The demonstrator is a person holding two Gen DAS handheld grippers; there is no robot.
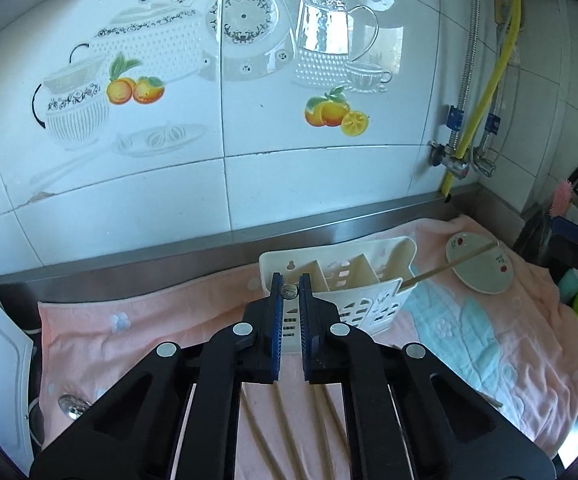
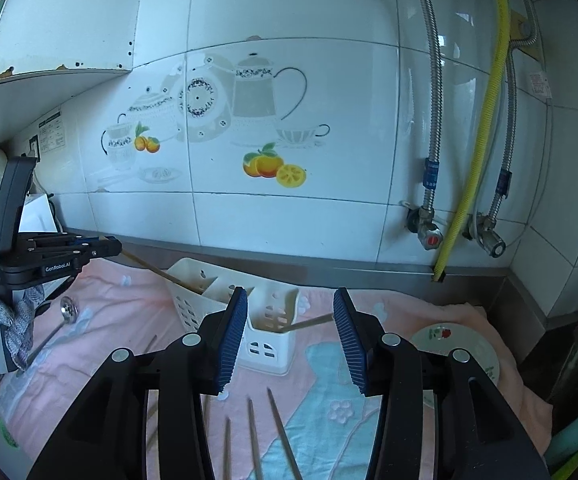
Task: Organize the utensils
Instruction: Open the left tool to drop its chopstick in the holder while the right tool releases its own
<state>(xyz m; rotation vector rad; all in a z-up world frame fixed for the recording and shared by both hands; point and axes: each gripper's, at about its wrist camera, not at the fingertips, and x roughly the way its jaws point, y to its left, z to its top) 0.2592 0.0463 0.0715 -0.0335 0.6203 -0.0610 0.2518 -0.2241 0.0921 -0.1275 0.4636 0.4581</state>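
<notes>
A: Currently, left tool [image 1: 290, 291]: what do the jaws have?

B: Closed tight on a thin wooden chopstick [image 2: 157, 270]. In the left wrist view only its round end shows, pinched at the tips. In the right wrist view the stick slants from the left tool [image 2: 115, 246] down into the left compartment of the white utensil holder [image 2: 265, 320].

A: Right tool [image 2: 289, 340]?

B: Jaws stand apart, about halfway, nothing between the pads. It hangs just near of the holder.

A: Holder position?

B: Upright on the pink towel [image 1: 129, 332] covering the surface, close to the steel ledge at the far wall. A second chopstick [image 1: 449, 266] leans out of its right compartment, toward the small plate [image 1: 485, 276] on the right.

A: Loose utensils?

B: Several chopsticks [image 2: 251, 440] lie on the towel, near side, below the right tool. A metal ladle [image 2: 67, 308] lies on the left of the towel, bowl end toward the wall.

A: Hand visible?

B: A grey knit glove [image 2: 1, 320] under the left tool, at the left edge of the right wrist view.
</notes>
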